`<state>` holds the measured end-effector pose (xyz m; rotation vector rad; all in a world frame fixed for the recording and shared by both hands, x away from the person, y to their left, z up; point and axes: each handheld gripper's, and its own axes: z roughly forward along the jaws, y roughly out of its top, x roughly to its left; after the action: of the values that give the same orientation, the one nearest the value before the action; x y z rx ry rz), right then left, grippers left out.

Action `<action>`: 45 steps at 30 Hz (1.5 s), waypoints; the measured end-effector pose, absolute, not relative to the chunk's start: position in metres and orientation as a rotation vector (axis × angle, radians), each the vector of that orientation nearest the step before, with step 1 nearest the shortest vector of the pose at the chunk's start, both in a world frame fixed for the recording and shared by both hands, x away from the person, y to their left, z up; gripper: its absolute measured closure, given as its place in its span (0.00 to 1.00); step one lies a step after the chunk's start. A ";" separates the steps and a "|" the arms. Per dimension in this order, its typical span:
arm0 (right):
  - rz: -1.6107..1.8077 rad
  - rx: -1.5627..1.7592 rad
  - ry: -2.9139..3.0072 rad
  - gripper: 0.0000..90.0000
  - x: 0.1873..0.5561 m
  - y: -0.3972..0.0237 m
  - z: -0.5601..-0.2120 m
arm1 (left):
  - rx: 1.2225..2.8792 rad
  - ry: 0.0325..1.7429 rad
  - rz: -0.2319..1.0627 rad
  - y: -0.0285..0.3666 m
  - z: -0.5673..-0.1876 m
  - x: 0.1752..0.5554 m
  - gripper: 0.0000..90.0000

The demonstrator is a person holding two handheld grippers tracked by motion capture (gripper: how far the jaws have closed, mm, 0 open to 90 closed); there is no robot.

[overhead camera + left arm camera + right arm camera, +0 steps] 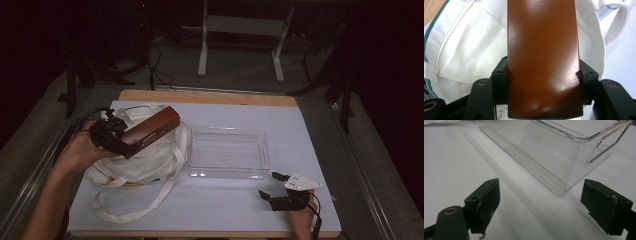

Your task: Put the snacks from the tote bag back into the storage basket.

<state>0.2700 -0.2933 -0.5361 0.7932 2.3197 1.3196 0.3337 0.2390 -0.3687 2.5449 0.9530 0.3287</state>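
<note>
1. At the left of the high view, the left gripper (111,136) is pinching one end of a long brown box (152,130) and holding it lifted above a white cloth bag (145,162), its far end tilting toward the upper right. In the left gripper view the box (544,55) is sitting squarely between the two jaws, both pads pressing its side faces, with the bag (469,50) behind it.
2. The box looks stiff and glossy, so it is probably slippery. The near end is bowing slightly under the squeeze, suggesting thin card and a light load. Gripping across the narrow width near the end, as here, seems workable, though a hold nearer the middle would likely swing less.
3. The person's left forearm is reaching up from the lower left corner, the hand wrapping the gripper's body.
4. In the centre, a clear plastic tray (227,152) is sitting empty on the pale table cover (210,205).
5. At the lower right, the right gripper (274,186) is resting low near the table's front edge, jaws spread wide and holding nothing; in the right gripper view they are framing the tray's corner (564,177).
</note>
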 end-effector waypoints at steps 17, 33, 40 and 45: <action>1.323 0.793 2.317 0.18 0.270 -0.294 -0.536 | 2.566 0.846 0.327 0.225 -0.362 0.339 0.48; 1.333 0.795 2.312 0.18 0.270 -0.295 -0.536 | 2.612 0.726 0.287 0.206 -0.364 0.345 0.48; 1.336 0.795 2.309 0.18 0.270 -0.295 -0.536 | 2.618 0.695 0.279 0.201 -0.365 0.347 0.48; 1.337 0.795 2.308 0.18 0.270 -0.295 -0.536 | 2.629 0.657 0.282 0.195 -0.363 0.348 0.48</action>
<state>0.2695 -0.2947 -0.5360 0.7951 2.3083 1.3367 0.3485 0.1945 -0.3630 2.6292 0.6574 0.2823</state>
